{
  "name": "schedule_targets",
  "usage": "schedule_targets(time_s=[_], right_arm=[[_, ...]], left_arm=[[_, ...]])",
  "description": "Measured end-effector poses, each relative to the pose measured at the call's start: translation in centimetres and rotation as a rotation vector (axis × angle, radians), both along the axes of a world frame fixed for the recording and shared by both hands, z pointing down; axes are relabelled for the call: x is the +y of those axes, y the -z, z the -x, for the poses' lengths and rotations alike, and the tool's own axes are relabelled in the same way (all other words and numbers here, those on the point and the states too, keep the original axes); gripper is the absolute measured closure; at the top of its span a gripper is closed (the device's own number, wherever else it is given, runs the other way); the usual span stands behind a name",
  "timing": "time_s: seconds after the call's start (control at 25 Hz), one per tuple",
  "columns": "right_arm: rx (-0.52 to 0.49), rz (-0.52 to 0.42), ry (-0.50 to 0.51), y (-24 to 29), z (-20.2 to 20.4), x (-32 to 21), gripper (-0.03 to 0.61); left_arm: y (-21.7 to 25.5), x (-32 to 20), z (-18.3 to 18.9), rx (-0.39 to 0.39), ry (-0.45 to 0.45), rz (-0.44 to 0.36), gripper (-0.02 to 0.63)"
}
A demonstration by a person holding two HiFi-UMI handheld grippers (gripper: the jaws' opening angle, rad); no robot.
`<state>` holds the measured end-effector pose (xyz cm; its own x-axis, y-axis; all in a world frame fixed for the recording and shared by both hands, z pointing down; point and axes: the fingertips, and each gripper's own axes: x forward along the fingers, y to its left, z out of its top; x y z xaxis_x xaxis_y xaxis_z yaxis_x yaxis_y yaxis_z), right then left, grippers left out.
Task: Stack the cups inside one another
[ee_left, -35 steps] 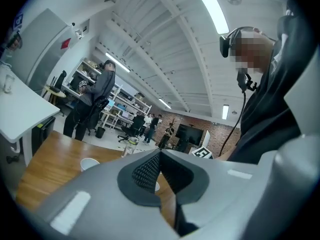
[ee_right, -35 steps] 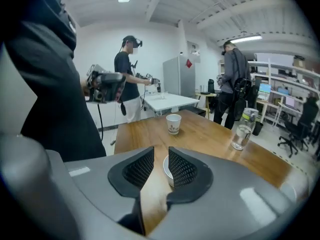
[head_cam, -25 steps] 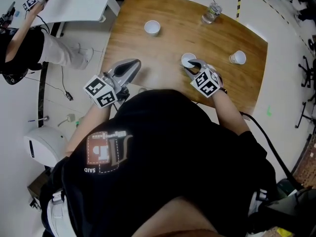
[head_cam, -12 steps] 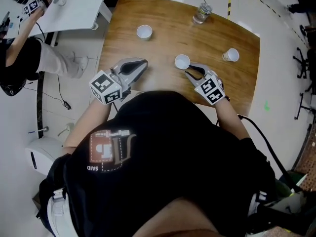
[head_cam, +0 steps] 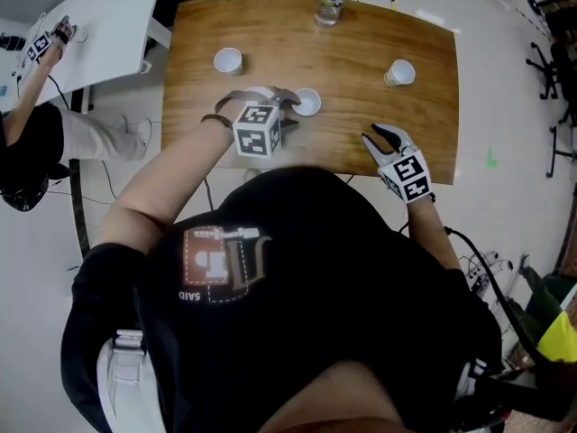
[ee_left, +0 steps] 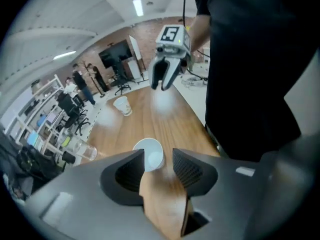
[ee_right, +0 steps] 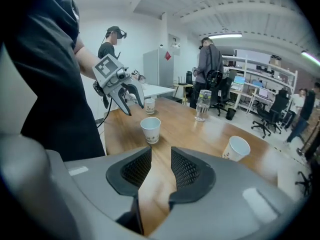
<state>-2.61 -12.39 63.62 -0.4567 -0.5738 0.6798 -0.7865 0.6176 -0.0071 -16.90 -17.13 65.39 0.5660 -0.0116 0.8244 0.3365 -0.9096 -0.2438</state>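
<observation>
Three white paper cups stand upright and apart on the wooden table (head_cam: pixel 424 142): a left cup (head_cam: pixel 227 59), a middle cup (head_cam: pixel 307 102) and a right cup (head_cam: pixel 398 73). My left gripper (head_cam: pixel 290 108) reaches down to the middle cup (ee_left: pixel 150 154). Its jaws are opening, and the cup stands just past their tips with no pad touching it. My right gripper (head_cam: pixel 374 135) hangs open and empty over the table's near edge, right of the middle cup (ee_right: pixel 151 129). The right gripper view also shows the right cup (ee_right: pixel 236 148), the left cup (ee_right: pixel 149 105) and the left gripper (ee_right: pixel 135 108).
A clear glass (head_cam: pixel 330 5) stands at the table's far edge. A white desk (head_cam: pixel 108 25) stands to the left, with a person (head_cam: pixel 36 124) seated by it. Other people, office chairs and shelves fill the room behind the table in the right gripper view.
My left gripper has swung right across the table, down to the middle cup, and its shut jaws have parted. My right gripper has drawn back from that cup toward the near right edge.
</observation>
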Motion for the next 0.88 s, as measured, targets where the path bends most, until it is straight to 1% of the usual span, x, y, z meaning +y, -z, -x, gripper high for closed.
schedule_targets(time_s=[0.12,0.28,0.36,0.44,0.48,0.52,0.64,0.76,0.88], right_arm=[[-0.008,0.012,-0.052,-0.6,-2.1,1.7,0.443],[-0.014,0.03,-0.081,-1.7,-3.7,3.4,0.443],[-0.016,0.034,-0.085,-2.0,-4.3,3.9,0.443],[-0.022,0.035,-0.088,-2.1,-4.7,4.2,0.443],[-0.025,0.035,-0.088,-2.2,-4.8,4.3,0.443],[-0.028,0.034,-0.088,-2.3,-4.8,4.3,0.443],[-0.031,0.028,-0.083,-2.3,-4.6,4.1,0.443],[-0.039,0.015,-0.082,-2.0,-4.4,3.8,0.443],[-0.05,-0.004,-0.108,-1.6,-5.2,3.6,0.442]], left_arm=[[-3.3,-0.4,-0.7,-0.12,-0.088,-0.062,0.46],[-6.1,-0.5,-0.6,-0.236,-0.142,-0.112,0.467],[-6.8,-0.6,-0.8,-0.269,-0.147,-0.127,0.494],[-7.1,-0.6,-1.2,-0.286,-0.145,-0.134,0.552],[-7.1,-0.5,-1.3,-0.293,-0.144,-0.13,0.585],[-7.2,-0.4,-1.5,-0.299,-0.143,-0.123,0.597],[-6.6,-0.2,-1.7,-0.3,-0.125,-0.088,0.598],[-3.8,-0.2,-2.7,-0.245,-0.078,-0.053,0.599],[0.7,-0.7,-5.2,-0.165,-0.044,-0.035,0.6]])
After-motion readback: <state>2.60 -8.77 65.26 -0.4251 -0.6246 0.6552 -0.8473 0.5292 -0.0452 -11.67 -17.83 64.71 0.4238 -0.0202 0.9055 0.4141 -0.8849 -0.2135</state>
